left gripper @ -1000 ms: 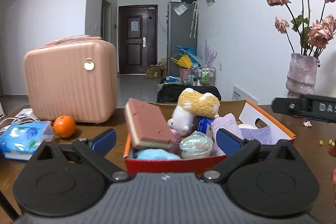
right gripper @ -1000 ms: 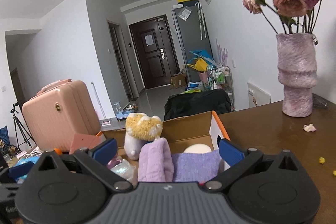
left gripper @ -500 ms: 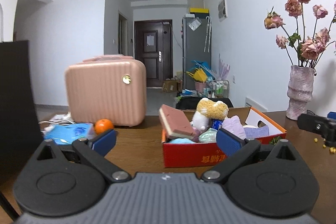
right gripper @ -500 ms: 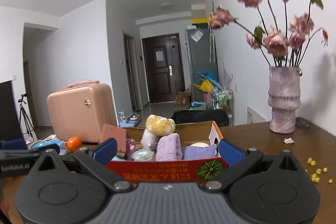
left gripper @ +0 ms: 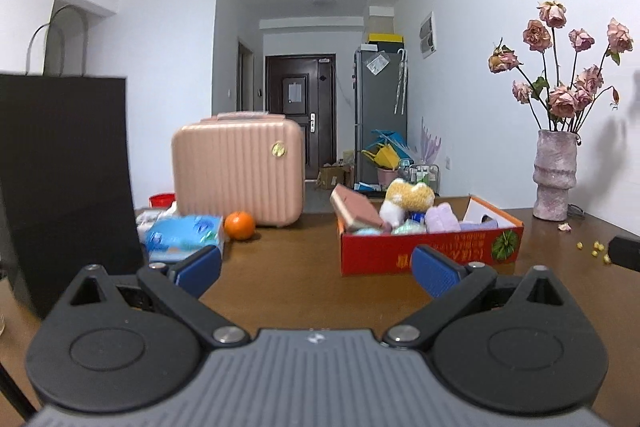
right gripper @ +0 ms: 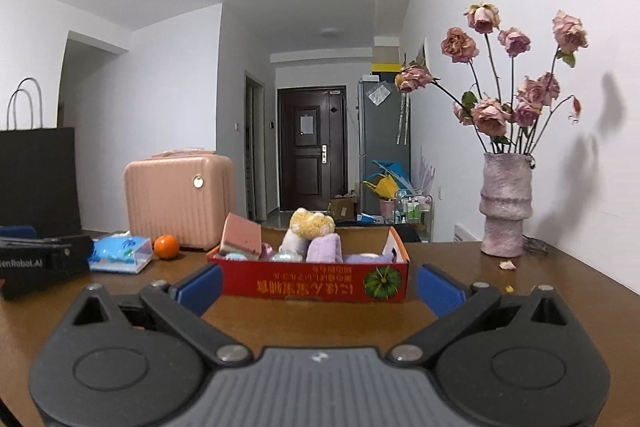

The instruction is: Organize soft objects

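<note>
A red cardboard box [left gripper: 432,251] [right gripper: 312,281] stands on the brown table and holds several soft things: a pink sponge [left gripper: 354,213] [right gripper: 242,237], a yellow and white plush toy [left gripper: 408,197] [right gripper: 310,227], a rolled purple towel [left gripper: 442,219] [right gripper: 324,249] and a pale green bundle [left gripper: 406,227]. My left gripper [left gripper: 316,269] is open and empty, well back from the box. My right gripper [right gripper: 320,285] is open and empty, in front of the box. The left gripper's body [right gripper: 44,263] shows at the left edge of the right wrist view.
A pink hard case [left gripper: 238,169] [right gripper: 180,201], an orange [left gripper: 239,225] [right gripper: 166,246] and a blue tissue pack [left gripper: 184,237] [right gripper: 120,253] are at the left. A black paper bag [left gripper: 64,179] stands at the far left. A vase of dried roses [left gripper: 554,177] [right gripper: 504,205] stands at the right, with petals on the table.
Both grippers have pulled back from the box, which now looks smaller and farther away. Both stay open and empty. The black bag has come into view.
</note>
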